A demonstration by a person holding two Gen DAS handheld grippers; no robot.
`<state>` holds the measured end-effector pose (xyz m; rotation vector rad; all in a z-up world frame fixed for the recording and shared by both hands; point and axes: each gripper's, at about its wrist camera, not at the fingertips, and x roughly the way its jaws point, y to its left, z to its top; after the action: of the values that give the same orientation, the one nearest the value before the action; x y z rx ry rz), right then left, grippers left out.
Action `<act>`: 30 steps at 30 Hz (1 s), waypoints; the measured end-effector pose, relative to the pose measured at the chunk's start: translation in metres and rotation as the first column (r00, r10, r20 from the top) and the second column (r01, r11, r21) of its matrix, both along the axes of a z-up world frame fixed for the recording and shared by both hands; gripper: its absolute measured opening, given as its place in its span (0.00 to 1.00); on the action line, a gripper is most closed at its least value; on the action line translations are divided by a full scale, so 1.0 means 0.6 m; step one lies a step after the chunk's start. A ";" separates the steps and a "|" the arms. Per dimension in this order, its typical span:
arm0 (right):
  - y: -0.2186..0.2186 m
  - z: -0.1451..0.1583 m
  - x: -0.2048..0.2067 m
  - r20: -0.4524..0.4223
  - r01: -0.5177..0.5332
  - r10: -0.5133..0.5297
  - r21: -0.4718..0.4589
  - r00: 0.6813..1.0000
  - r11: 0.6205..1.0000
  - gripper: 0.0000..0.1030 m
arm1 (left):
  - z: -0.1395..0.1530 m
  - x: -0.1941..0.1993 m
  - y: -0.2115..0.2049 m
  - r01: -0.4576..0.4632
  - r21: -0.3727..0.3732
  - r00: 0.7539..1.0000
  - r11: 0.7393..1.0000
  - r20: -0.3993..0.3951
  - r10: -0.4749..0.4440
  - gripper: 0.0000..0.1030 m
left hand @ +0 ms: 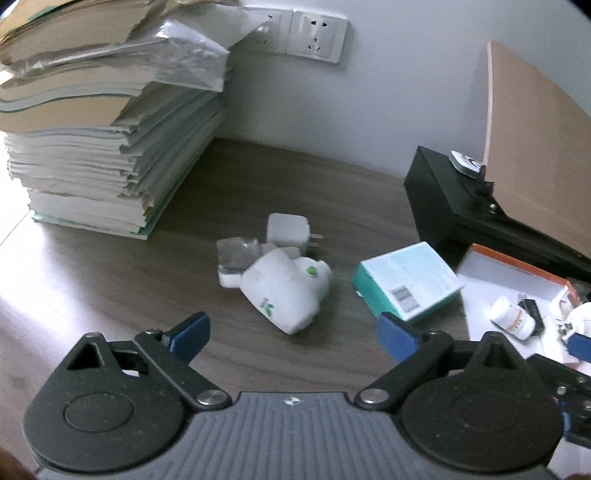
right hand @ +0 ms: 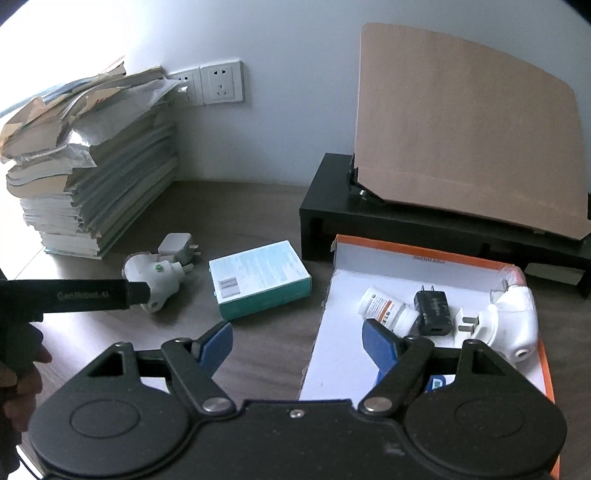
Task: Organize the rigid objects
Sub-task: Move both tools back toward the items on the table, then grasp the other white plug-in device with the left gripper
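A white plug-in device (left hand: pixel 284 291) with a green button lies on the wooden desk, a small white charger (left hand: pixel 288 232) right behind it. My left gripper (left hand: pixel 291 334) hovers just short of them, open and holding nothing. A teal box (right hand: pixel 258 278) lies to their right. The shallow white box with an orange rim (right hand: pixel 424 251) holds a white pill bottle (right hand: pixel 388 308), a black charger (right hand: pixel 432 306) and a white plug-in device (right hand: pixel 509 321). My right gripper (right hand: pixel 297 345) is open over that box's left edge, nothing between its fingers.
A tall stack of papers and booklets (left hand: pixel 92 147) stands at the left against the wall, under two wall sockets (left hand: pixel 317 35). A black stand (right hand: pixel 369 218) carrying a brown board (right hand: pixel 461 129) sits behind the orange-rimmed box. A person's hand shows at the left edge of the right wrist view.
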<state>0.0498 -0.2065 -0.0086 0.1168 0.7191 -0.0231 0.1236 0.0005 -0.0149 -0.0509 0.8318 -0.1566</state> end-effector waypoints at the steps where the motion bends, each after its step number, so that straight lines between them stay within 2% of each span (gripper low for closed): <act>1: 0.000 -0.002 0.000 -0.003 0.003 -0.003 0.002 1.000 1.000 0.88 | -0.003 0.003 0.002 0.002 0.008 1.000 1.000 0.008 -0.002 0.99; 9: -0.007 -0.018 0.006 -0.039 0.036 -0.036 0.008 0.999 0.999 0.88 | -0.036 0.036 0.004 0.043 0.069 0.998 0.997 0.044 -0.047 1.00; 19: -0.022 -0.037 0.007 -0.081 0.079 -0.078 0.009 0.994 0.997 0.88 | -0.070 0.086 -0.016 0.033 0.107 0.997 0.994 0.061 -0.040 1.00; 23: -0.029 -0.040 0.006 -0.087 0.092 -0.091 0.006 0.992 0.996 0.88 | -0.077 0.089 -0.019 0.038 0.110 0.996 0.993 0.079 -0.047 0.85; 24: -0.030 -0.040 0.006 -0.087 0.094 -0.093 0.006 0.992 0.996 0.88 | -0.076 0.087 -0.019 0.047 0.101 0.995 0.994 0.087 -0.056 0.78; 25: -0.031 -0.040 0.006 -0.087 0.096 -0.095 0.007 0.992 0.995 0.88 | -0.075 0.085 -0.020 0.054 0.100 0.994 0.994 0.090 -0.063 0.61; 28: -0.031 -0.040 0.009 -0.085 0.092 -0.091 0.012 0.992 0.996 0.88 | -0.068 0.077 -0.021 0.074 0.091 0.991 0.993 0.101 -0.083 0.53; 30: -0.029 -0.039 0.011 -0.081 0.081 -0.080 0.014 0.993 0.997 0.88 | -0.063 0.071 -0.018 0.081 0.069 0.992 0.994 0.096 -0.087 0.53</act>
<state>0.0566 -0.2239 -0.0318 0.1618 0.7949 -0.0994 0.1660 -0.0102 -0.0524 0.0532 0.7400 -0.2095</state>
